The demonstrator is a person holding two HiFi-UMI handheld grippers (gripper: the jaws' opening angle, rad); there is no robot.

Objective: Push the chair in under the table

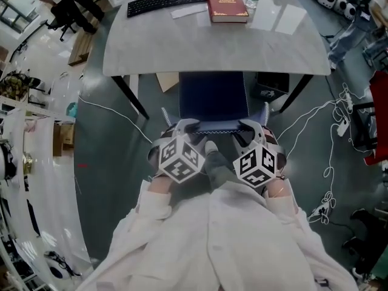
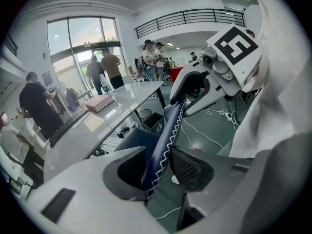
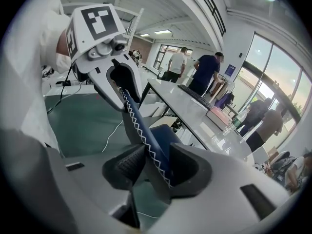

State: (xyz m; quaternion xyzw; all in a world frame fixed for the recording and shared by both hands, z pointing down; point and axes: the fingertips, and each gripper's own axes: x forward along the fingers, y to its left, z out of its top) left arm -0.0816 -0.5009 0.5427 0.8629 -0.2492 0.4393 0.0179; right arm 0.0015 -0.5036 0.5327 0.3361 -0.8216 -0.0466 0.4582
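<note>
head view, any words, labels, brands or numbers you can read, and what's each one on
No text is readable.
red book: gold crest and lettering on the cover, too small to read.
keyboard: key legends too small.
black bin under the table: white logo, blurred.
left gripper and right gripper cubes: black-and-white square markers, no letters.

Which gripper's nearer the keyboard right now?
Left. The left gripper clamps the chair back nearly in line with the keyboard; the right gripper clamps it farther right, toward the red book.
</note>
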